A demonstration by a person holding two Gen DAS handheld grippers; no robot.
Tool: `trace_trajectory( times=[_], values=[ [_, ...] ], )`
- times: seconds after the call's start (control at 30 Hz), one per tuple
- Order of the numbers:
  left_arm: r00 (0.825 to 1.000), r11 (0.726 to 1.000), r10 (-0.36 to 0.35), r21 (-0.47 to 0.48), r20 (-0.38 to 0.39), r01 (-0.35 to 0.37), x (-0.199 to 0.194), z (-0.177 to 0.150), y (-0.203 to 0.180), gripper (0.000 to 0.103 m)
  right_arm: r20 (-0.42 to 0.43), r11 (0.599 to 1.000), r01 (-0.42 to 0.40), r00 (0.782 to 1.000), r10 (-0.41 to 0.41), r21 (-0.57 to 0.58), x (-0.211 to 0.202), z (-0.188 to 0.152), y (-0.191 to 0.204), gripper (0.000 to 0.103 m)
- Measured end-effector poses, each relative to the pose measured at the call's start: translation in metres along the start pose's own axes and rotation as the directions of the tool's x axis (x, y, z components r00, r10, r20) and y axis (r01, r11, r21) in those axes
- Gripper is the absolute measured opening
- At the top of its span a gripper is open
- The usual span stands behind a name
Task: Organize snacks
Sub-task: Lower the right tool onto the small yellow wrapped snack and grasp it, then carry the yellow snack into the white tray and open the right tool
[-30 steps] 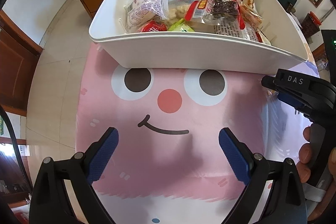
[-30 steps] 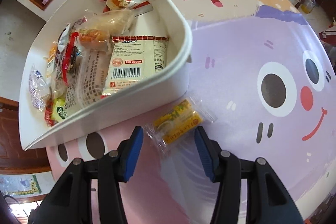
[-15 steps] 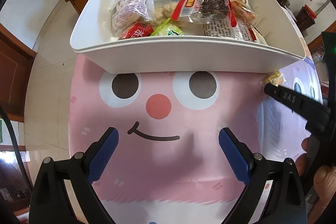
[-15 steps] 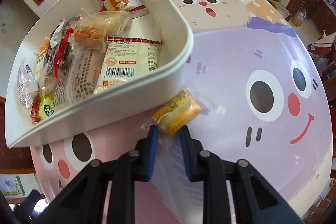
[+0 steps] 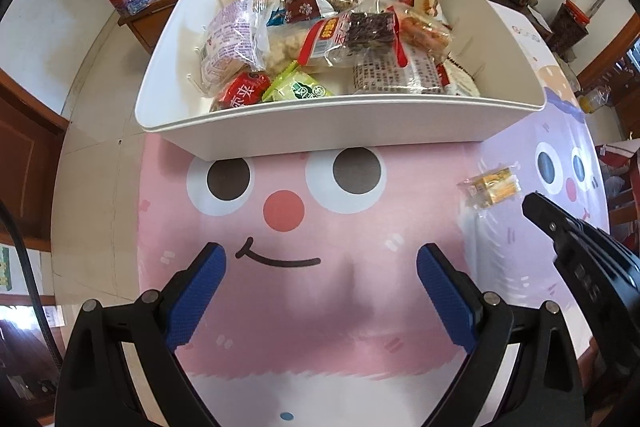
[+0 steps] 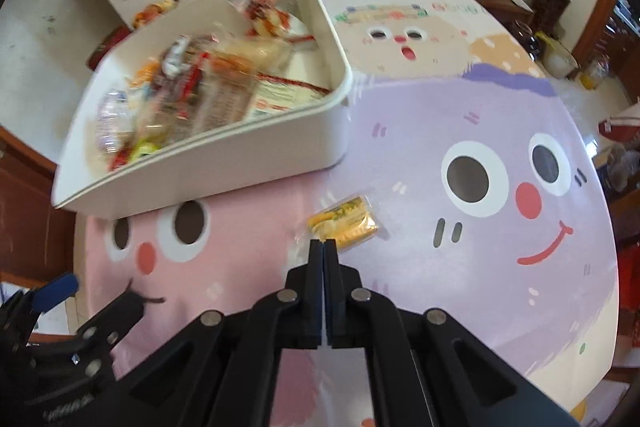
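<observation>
Now the right gripper [image 6: 324,243] is pinching the clear wrapper edge of the yellow snack packet [image 6: 347,223], having clamped fully since a second ago and lifted; the white bin [image 6: 224,163] sits beyond-left. Meanwhile the left gripper [image 5: 320,291] is hovering spread wide, empty.

The bin [image 5: 340,131] sits on the table [image 5: 320,307] at the far side, with many snack packs [image 5: 320,43] inside it. One small snack [image 6: 346,223] is near the bin's right corner (outside it). The right gripper [image 6: 324,243] pinches this snack's near edge.
</observation>
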State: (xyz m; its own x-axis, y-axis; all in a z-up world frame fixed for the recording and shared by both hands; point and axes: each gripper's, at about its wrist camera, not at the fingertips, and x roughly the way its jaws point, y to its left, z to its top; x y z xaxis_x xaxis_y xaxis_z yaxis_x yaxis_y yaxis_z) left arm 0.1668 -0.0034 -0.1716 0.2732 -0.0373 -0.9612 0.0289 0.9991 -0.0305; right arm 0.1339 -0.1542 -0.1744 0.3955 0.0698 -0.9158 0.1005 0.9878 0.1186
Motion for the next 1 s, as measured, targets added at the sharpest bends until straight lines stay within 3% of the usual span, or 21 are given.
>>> trace_trajectory(
  times=[0.27,0.43,0.53,0.6,0.87,1.0],
  values=[
    [0.998,1.000,-0.012,-0.018,0.063,0.014,-0.034,-0.006,0.000,0.096,0.073,0.995,-0.079,0.994,0.084,-0.059,-0.048,-0.001,0.002,0.000],
    [0.999,0.999,-0.016,-0.046,0.049,0.018,-0.030,-0.011,0.009,0.096,0.001,0.991,-0.134,0.991,0.134,-0.018,-0.033,0.008,-0.006,0.001],
    [1.000,0.999,-0.005,-0.047,0.026,0.006,-0.018,-0.015,0.015,0.096,-0.017,0.987,-0.140,0.990,0.139,-0.074,-0.013,0.016,-0.008,0.017],
    [1.000,0.998,-0.005,-0.058,0.015,0.006,-0.011,-0.018,0.019,0.096,-0.020,0.986,-0.125,0.992,0.124,-0.108,0.001,0.019,-0.012,0.035],
    [0.999,0.993,-0.008,-0.116,-0.046,0.003,0.018,-0.025,0.036,0.096,-0.052,0.952,-0.134,0.991,0.125,-0.275,0.039,0.027,-0.023,0.039],
    [0.999,0.992,-0.009,-0.128,-0.047,0.003,0.023,-0.023,0.038,0.096,-0.058,0.916,-0.092,0.995,0.075,-0.391,0.048,0.025,-0.011,0.047]
  ],
)
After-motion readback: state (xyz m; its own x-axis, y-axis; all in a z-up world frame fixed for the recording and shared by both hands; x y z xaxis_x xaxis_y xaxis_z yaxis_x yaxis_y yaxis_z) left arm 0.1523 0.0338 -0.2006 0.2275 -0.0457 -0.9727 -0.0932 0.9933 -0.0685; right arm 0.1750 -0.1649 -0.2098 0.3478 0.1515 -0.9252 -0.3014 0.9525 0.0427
